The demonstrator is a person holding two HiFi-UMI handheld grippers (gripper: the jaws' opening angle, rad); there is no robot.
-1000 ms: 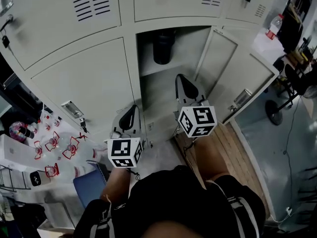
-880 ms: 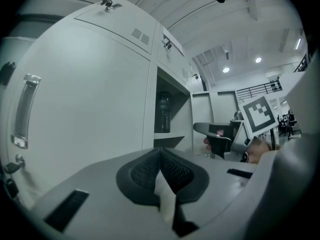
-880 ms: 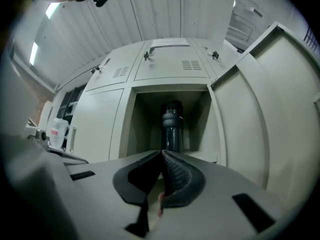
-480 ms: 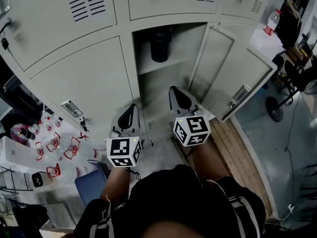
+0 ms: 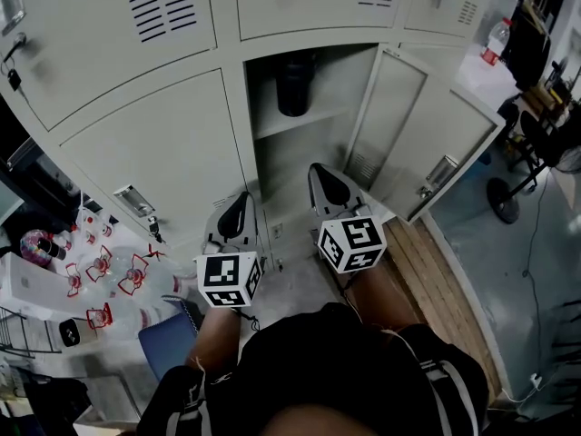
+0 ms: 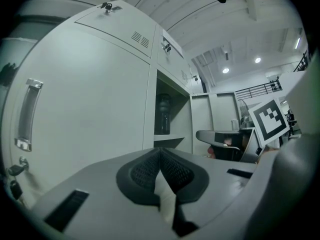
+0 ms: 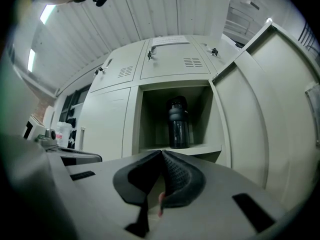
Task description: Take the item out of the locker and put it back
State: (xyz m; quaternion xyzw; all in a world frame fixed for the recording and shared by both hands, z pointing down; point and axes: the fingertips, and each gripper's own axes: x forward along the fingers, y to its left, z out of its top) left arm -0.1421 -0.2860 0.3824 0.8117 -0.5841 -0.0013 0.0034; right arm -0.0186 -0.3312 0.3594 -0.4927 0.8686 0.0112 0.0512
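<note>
A dark bottle [image 7: 178,122] stands upright on the shelf of the open locker [image 5: 300,121]; it also shows as the bottle [image 5: 294,84] in the head view and the bottle [image 6: 164,114] in the left gripper view. My right gripper [image 5: 325,182] points at the opening, below the shelf, shut and empty, well short of the bottle. My left gripper [image 5: 237,216] hangs lower left, in front of the closed locker door [image 5: 163,143], shut with nothing in it.
The locker's door [image 5: 427,143] swings open to the right. A closed door handle [image 5: 134,201] sits at the left. Clear bags with red print [image 5: 100,266] and a blue item [image 5: 168,339] lie on the floor at the left. Wooden boards [image 5: 431,280] lie at the right.
My right gripper has drifted slightly left and down, closer to my body. The left gripper has barely moved. The bottle has stayed on its shelf.
</note>
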